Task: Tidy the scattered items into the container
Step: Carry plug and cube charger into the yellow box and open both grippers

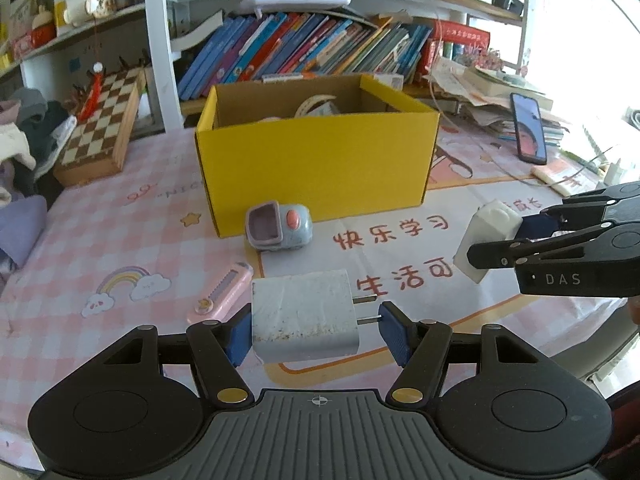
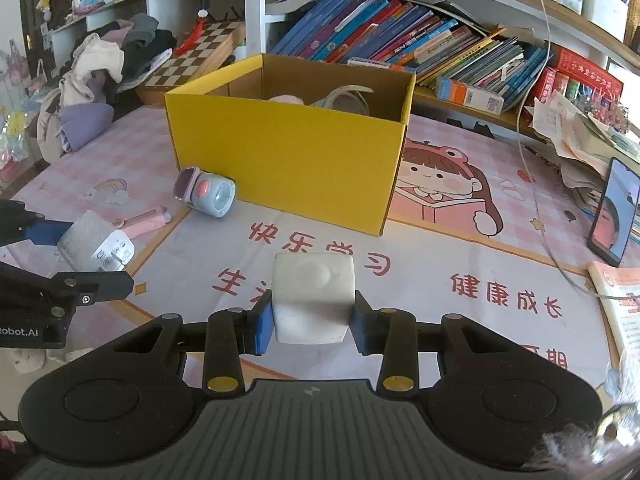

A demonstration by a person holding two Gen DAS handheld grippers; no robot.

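- Pink utility knife (image 1: 224, 294): flat on table's pink checked mat (image 1: 120, 240), just left of L gripper.
- Left gripper (image 1: 314, 330): pads clamped on dusty white square plug charger (image 1: 304, 316), prongs pointing right, held above mat.
- Grey-blue toy w/ pink button (image 1: 280, 226): on its side, by front of box.
- Yellow cardboard box (image 1: 316, 160): open top, tape roll (image 1: 314, 106) + other bits inside.
- Right gripper (image 2: 312, 320): closed on white cube-shaped adapter (image 2: 312, 298), lifted, well short of box.
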